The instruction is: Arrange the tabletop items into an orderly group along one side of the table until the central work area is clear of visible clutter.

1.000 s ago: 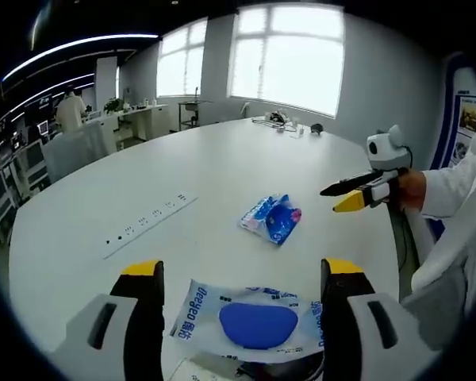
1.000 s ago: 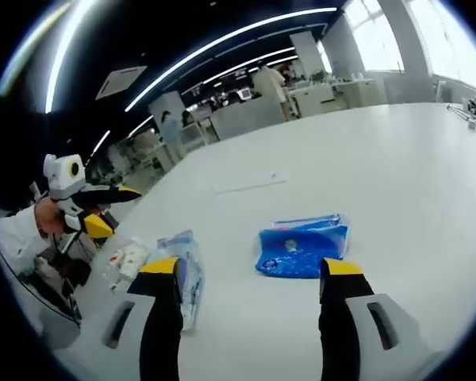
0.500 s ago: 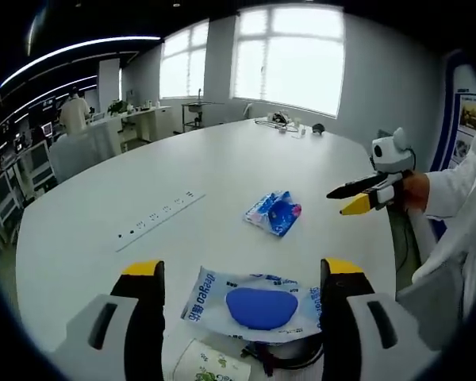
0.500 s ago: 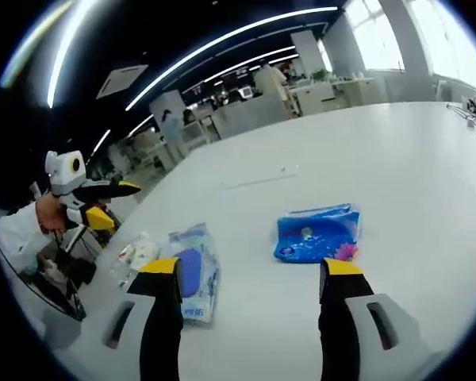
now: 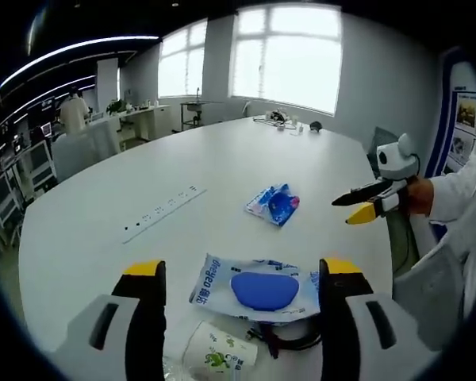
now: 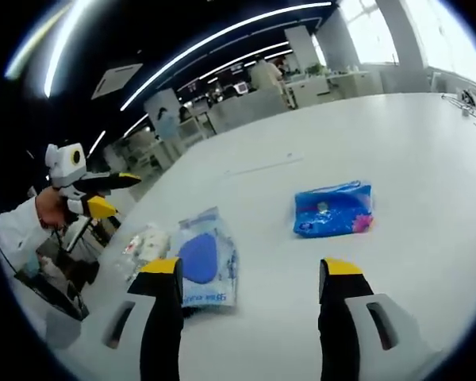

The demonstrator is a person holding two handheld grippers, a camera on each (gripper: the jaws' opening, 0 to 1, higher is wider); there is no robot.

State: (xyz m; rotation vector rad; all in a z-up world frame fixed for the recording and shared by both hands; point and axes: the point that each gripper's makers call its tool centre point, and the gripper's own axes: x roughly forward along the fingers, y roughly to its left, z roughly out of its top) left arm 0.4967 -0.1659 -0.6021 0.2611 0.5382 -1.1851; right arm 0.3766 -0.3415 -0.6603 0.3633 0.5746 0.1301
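Your left gripper (image 5: 239,298) hangs over the near edge of the smooth white table (image 5: 87,214) with its grey, yellow-tipped jaws spread wide and nothing between them. Just past them lies a flat, glossy clear-and-white packet (image 5: 256,288) with a rounded blue pad inside and blue lettering along its end that looks like "deeyeo". Nearer you, touching that packet's edge, sits a white paper cup (image 5: 218,355) on its side with a small green print, beside a loop of dark cord (image 5: 289,343). Farther out, well apart, lies a small crinkled blue and pink pouch (image 5: 274,204); its print is too small to read. A long white power strip (image 5: 160,213) lies flush in the table to the left. Your right gripper (image 6: 247,298) is also held wide and empty above the table, the pouch (image 6: 333,209) beyond it and the packet (image 6: 200,259) to its left.
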